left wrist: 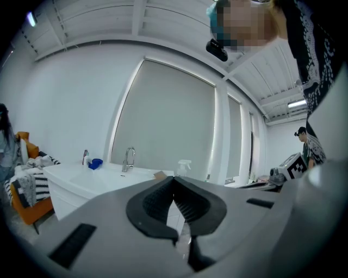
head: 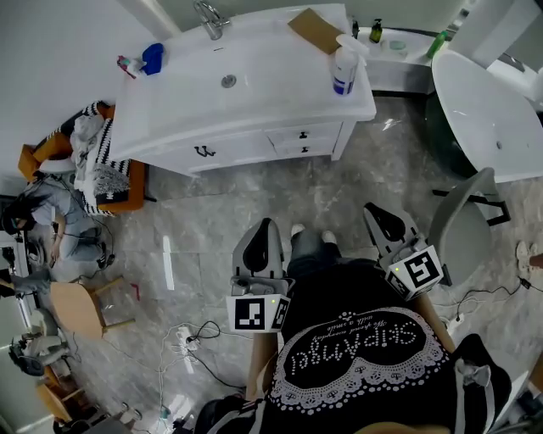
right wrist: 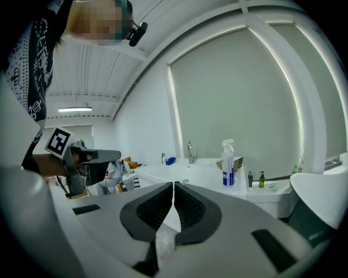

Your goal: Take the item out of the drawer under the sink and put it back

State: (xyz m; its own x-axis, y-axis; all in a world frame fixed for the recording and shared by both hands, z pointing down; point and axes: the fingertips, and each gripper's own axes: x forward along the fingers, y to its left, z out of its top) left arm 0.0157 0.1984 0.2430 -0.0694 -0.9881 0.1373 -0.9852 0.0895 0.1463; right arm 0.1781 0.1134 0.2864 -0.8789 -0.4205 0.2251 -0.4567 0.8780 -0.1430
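Note:
The white sink cabinet (head: 254,119) stands ahead of me across the marble floor. Its two small drawers (head: 303,136) with dark handles sit under the right part of the counter, both closed, so whatever is inside is hidden. My left gripper (head: 265,229) and right gripper (head: 379,212) are held low in front of the person's body, well short of the cabinet. Both are shut with nothing between the pads. In the left gripper view the left gripper (left wrist: 174,180) points toward the sink (left wrist: 103,176). In the right gripper view the right gripper (right wrist: 174,185) also points at the sink counter (right wrist: 190,171).
On the counter are a spray bottle (head: 344,69), a cardboard box (head: 315,30), a blue item (head: 153,58) and the faucet (head: 210,17). A white tub (head: 488,110) and grey chair (head: 462,225) are at the right. At the left are a laundry-piled orange chair (head: 102,169), a seated person (head: 59,212) and floor cables (head: 191,339).

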